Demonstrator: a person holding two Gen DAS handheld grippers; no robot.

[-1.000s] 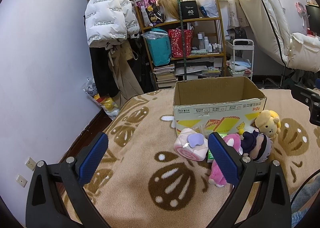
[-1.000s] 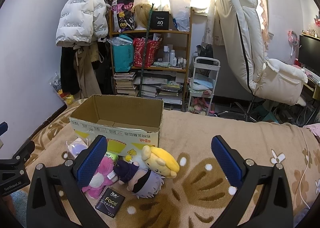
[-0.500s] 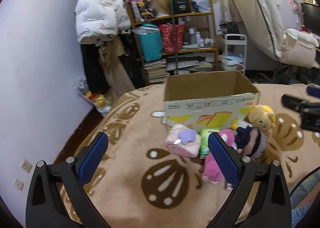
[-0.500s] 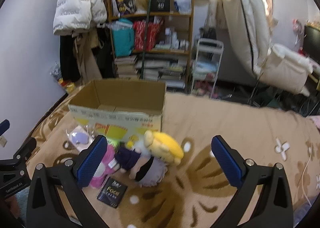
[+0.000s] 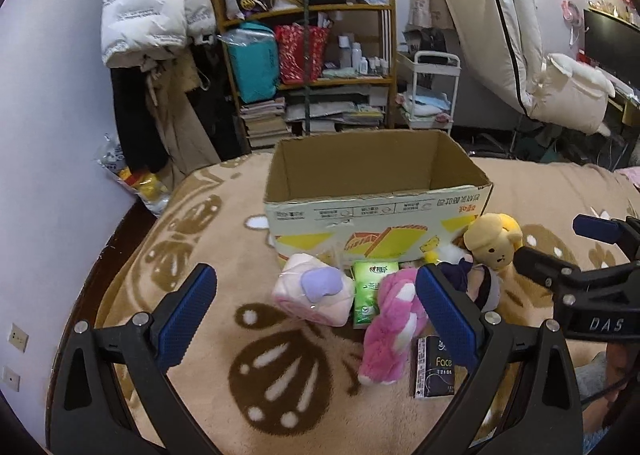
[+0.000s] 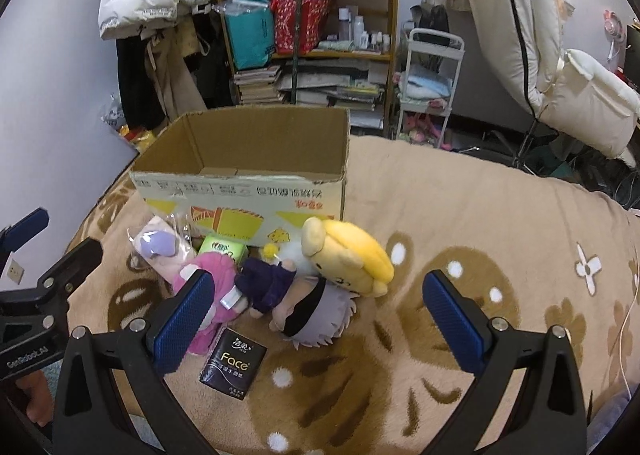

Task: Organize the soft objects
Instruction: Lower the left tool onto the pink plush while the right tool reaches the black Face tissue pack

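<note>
Both grippers hang above a brown-patterned blanket (image 6: 460, 207) with their blue-padded fingers spread wide and nothing between them. The left gripper (image 5: 316, 311) faces the pink cake-roll plush (image 5: 312, 295), which lies in a clear wrapper at about 12 o'clock from its fingertips. The right gripper (image 6: 320, 319) faces the purple-robed doll (image 6: 296, 303), with the yellow dog plush (image 6: 348, 251) just behind it at 1 o'clock.

The soft things lie in a tight cluster, touching one another, against the near wall of an open cardboard box (image 6: 244, 195) that looks empty as far as its interior shows. The pink fluffy plush (image 5: 394, 331) lies at 1 o'clock from the left gripper, beside a green tissue pack (image 5: 370, 291). A black "Face" tissue pack (image 6: 234, 363) lies flat at 7 o'clock from the doll.

All of these look light and yielding. The plushes will likely squash under the pads, so a grip across the thickest part, the doll's head or torso or the dog's body, should hold better than a limb or an ear. The cake-roll's wrapper may be slippery and crinkle, which argues for a firm squeeze across its middle. The tissue packs are flat and compressible; the black one probably needs to be taken by its side edges. Because the pieces touch, lifting one may drag a neighbour along.
</note>
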